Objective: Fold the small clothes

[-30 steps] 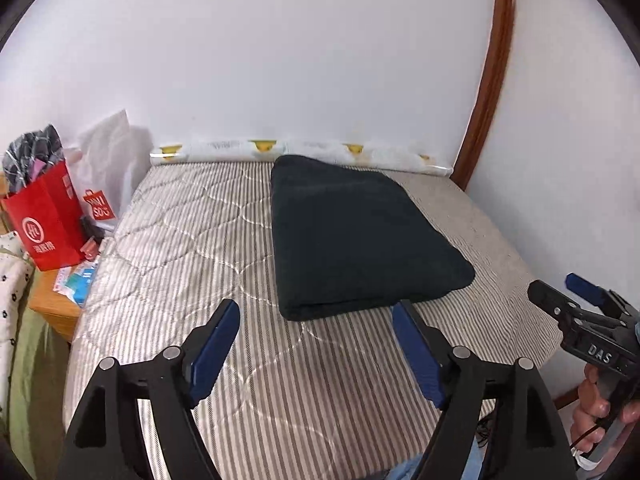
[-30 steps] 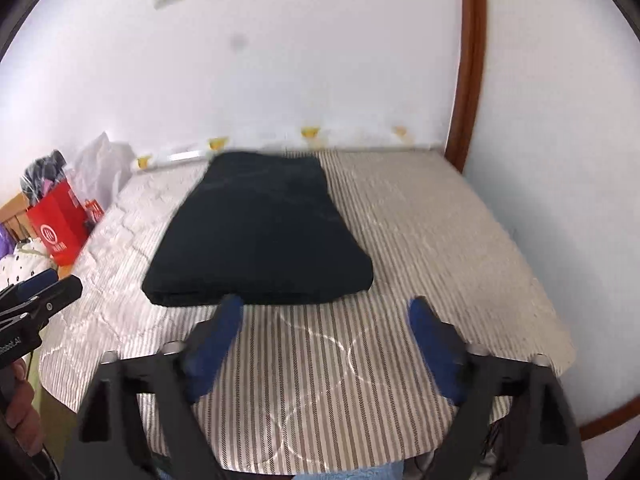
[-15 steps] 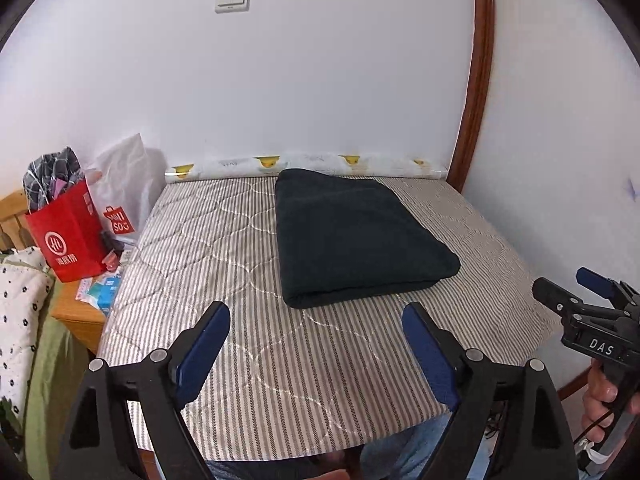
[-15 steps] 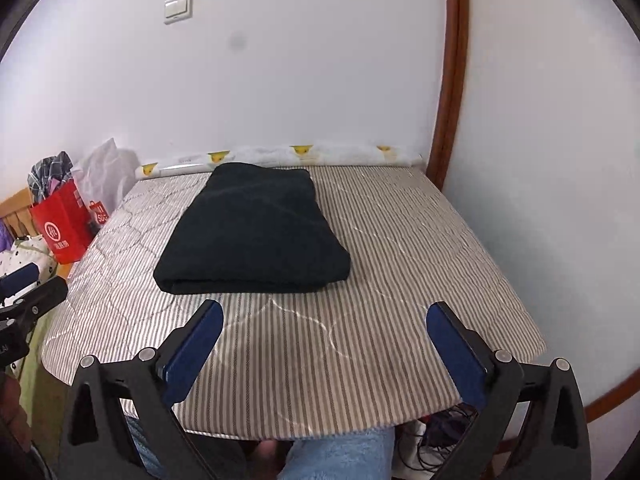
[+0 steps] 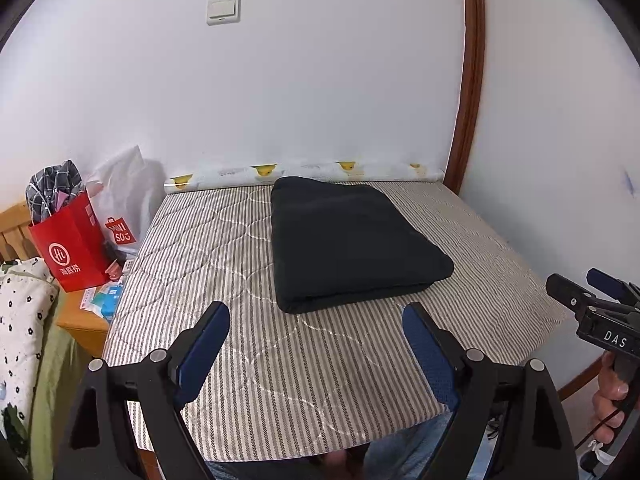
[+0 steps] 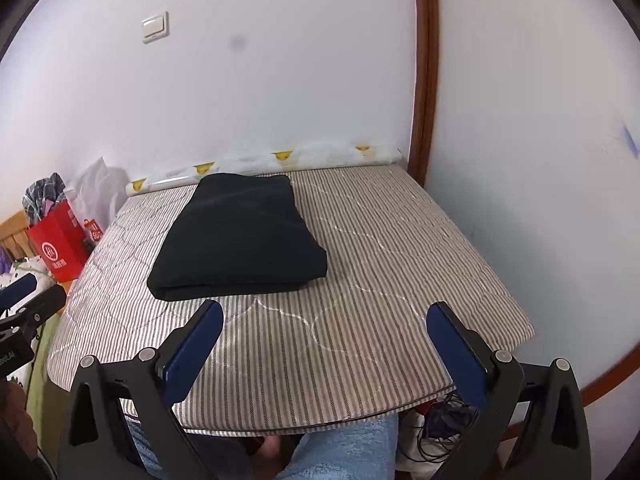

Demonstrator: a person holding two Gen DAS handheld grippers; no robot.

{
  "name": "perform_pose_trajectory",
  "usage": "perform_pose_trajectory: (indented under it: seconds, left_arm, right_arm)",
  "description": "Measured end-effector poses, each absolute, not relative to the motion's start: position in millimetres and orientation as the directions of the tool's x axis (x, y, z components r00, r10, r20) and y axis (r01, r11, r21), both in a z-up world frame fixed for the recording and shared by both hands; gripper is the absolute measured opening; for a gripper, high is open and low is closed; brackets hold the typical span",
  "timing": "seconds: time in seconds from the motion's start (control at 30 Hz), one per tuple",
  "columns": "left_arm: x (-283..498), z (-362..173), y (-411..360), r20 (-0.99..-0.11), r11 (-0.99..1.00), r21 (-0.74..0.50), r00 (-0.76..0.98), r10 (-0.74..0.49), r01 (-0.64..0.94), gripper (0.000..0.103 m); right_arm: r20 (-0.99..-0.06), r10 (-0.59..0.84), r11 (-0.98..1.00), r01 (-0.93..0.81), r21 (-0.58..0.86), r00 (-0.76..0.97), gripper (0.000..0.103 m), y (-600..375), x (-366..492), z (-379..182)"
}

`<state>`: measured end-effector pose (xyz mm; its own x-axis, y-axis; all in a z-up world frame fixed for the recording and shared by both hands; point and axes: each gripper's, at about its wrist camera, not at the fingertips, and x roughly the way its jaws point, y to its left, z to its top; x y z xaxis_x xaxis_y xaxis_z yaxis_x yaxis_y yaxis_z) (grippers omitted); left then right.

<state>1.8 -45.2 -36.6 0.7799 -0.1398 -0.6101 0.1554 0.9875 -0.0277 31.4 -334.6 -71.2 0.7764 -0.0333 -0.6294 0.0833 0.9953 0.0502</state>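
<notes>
Left wrist view: the garment (image 5: 352, 240) lies folded into a thick dark rectangle on the striped pad (image 5: 280, 360), toward the back near the wall — square edges, layers stacked, so the fold looks done. Left gripper (image 5: 316, 344) hangs off the pad's near edge, jaws wide, holding nothing. Right gripper (image 6: 324, 340) likewise spread wide & empty, well short of the cloth. Both apart from it — prob. cleared away so the stack isn't disturbed. The 2 bags (image 5: 76, 240) sit off to the left.
</notes>
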Motion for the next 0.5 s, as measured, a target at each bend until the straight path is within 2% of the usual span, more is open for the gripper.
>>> perform_pose_trajectory:
  seconds: [0.5]
  left_arm:
    - [3.8, -40.2, -37.1, -0.616, 0.988, -0.049, 0.774, -0.146, 0.147, 0.088]
  right_arm:
    - [-0.626, -0.038, 0.997, 0.07, 0.026, 0.779, 0.1, -320.4, 28.3, -67.6]
